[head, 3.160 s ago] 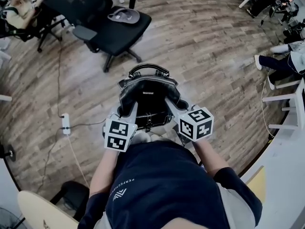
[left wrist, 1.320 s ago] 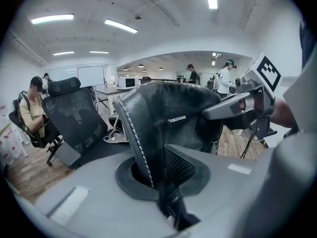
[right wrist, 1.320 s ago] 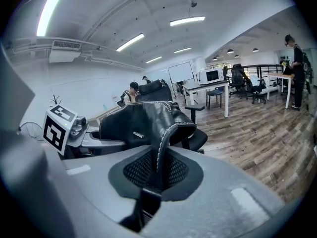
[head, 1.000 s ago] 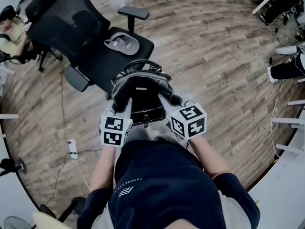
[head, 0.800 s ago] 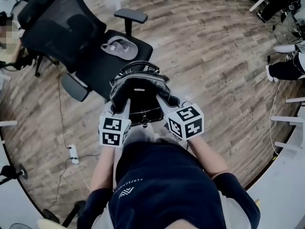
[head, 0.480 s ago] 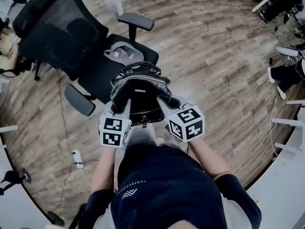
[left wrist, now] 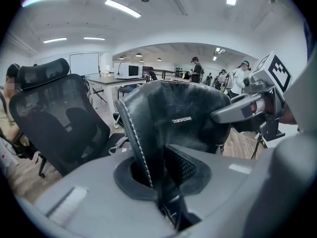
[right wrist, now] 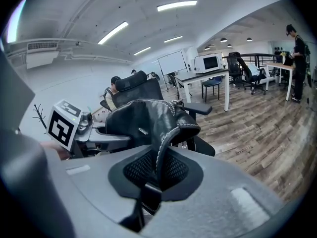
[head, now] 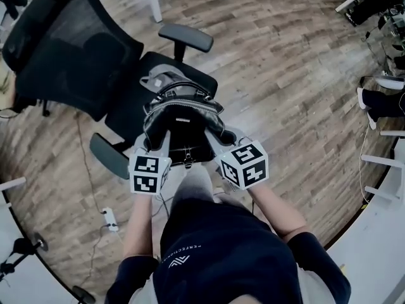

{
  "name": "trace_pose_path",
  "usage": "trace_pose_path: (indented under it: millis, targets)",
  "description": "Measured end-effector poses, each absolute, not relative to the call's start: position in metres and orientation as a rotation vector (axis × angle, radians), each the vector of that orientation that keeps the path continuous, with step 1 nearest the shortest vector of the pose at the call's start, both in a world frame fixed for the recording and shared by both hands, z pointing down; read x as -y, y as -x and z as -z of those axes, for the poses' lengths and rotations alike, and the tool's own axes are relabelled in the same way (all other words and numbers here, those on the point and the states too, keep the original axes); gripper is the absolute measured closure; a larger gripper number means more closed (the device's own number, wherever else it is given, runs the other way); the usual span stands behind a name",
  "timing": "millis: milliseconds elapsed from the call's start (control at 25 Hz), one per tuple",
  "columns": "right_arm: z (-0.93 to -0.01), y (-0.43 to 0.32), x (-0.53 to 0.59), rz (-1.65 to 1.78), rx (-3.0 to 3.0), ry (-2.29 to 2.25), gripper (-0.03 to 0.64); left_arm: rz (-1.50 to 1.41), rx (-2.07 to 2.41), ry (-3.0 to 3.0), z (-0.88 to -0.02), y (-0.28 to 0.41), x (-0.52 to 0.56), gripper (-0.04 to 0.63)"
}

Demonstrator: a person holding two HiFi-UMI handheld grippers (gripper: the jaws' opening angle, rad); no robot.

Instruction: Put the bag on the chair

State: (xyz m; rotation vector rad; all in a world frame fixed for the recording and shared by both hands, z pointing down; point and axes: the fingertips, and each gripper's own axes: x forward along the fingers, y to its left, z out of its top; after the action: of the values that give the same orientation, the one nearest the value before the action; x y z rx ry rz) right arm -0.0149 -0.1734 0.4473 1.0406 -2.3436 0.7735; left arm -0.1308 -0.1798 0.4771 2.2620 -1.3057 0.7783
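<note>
Wood floor (head: 285, 75) lies all around, and the black bag (head: 183, 128), which looks soft, floppy and a bit heavy, hangs near the chair (head: 95, 62) at ten o'clock, with the left gripper (left wrist: 153, 172) and right gripper (right wrist: 156, 172) each squeezed tight on a stitched side edge, a good place to hold.

Seat: the office chair (head: 95, 56) has its seat (head: 130, 106) partly bare; a grey cap (head: 159, 78) lies on the middle.
Front edge: the bag (head: 183, 122) hangs over it and blocks the way in.
Sides: the far armrest (head: 186, 38) and near armrest (head: 109, 157) flank the seat.
Rear: the mesh backrest (head: 69, 49) closes it.
Floor: the wooden floor (head: 291, 87) is open to the right; a power strip (head: 110, 219) lies to the left.
</note>
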Motion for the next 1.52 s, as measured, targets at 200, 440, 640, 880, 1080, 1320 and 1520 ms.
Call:
trace_pose_path:
  millis: [200, 440, 640, 880, 1080, 1320, 1520]
  targets:
    - [-0.457, 0.031, 0.201, -0.798, 2.324, -1.045, 0.589, -0.799, 1.283, -2.247, -0.487, 0.148, 0.211, 0.52]
    - [-0.469, 0.05, 0.229, -0.826, 2.307, -1.046, 0.589, -0.82, 1.263, -2.246, -0.497, 0.166, 0.247, 0.514]
    - [-0.481, 0.064, 0.245, -0.872, 2.29, -1.067, 0.588, -0.884, 1.267, -2.241, -0.505, 0.179, 0.274, 0.502]
    - [-0.496, 0.075, 0.259, -0.881, 2.263, -1.081, 0.586, -0.935, 1.277, -2.255, -0.519, 0.19, 0.304, 0.492]
    - [-0.514, 0.083, 0.264, -0.882, 2.224, -1.087, 0.584, -0.953, 1.263, -2.215, -0.541, 0.195, 0.318, 0.482]
    - [-0.532, 0.089, 0.261, -0.94, 2.2, -1.057, 0.581, -0.967, 1.241, -2.199, -0.564, 0.199, 0.323, 0.472]
    - [-0.541, 0.089, 0.261, -0.956, 2.215, -1.044, 0.578, -0.925, 1.244, -2.149, -0.579, 0.203, 0.318, 0.455]
